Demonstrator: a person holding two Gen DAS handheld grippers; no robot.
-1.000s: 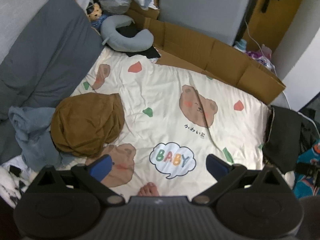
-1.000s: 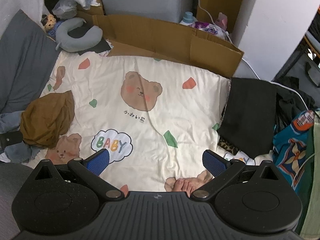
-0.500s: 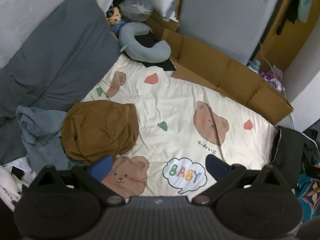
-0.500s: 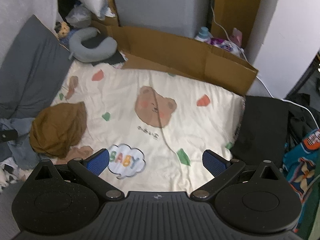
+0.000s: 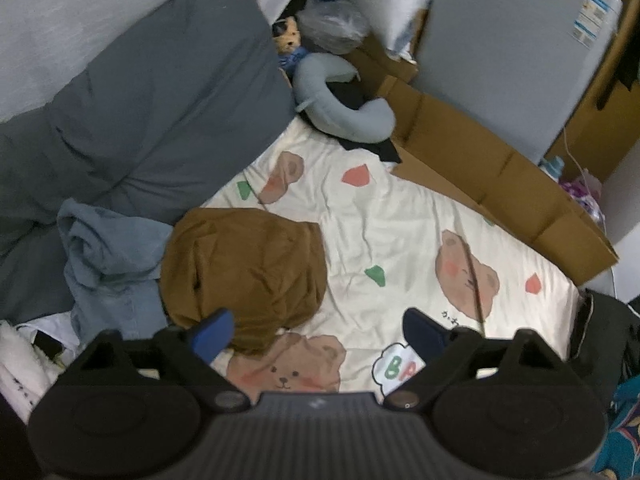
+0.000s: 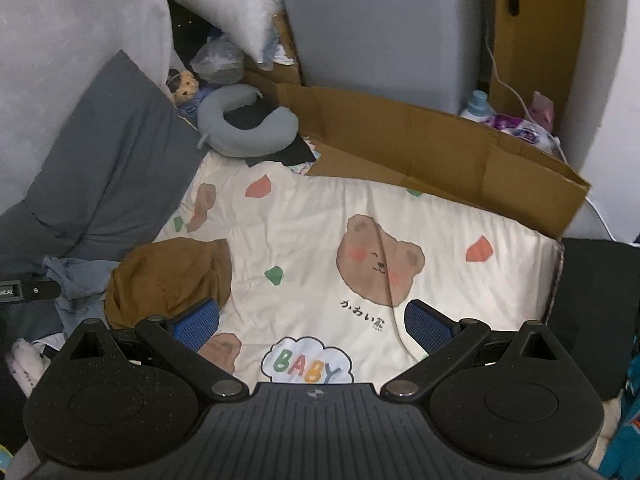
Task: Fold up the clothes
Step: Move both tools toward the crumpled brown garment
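A: Both claws, left gripper [image 5: 316, 330] and right gripper [image 6: 312, 318], spread wide, holding nothing.
B: Brown garment [image 5: 244, 276] bunched at the quilt [image 5: 400, 220] left edge. Pinch one hem, not the bunch.

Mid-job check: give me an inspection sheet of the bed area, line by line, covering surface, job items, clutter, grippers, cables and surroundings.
Surface: cream bear-print blanket, lightly wrinkled, spread flat.
Job's things: brown garment bunched at the blanket's left edge, unfolded; blue-grey garment crumpled beside it; black cloth off the right edge.
Clutter: grey neck pillow, small plush toy, grey pillow.
Grippers: left gripper open, empty, above the brown garment's near edge; right gripper open, empty, over the blanket.
Cables: white cord behind the cardboard.
Surroundings: flattened cardboard, grey appliance, bottles.
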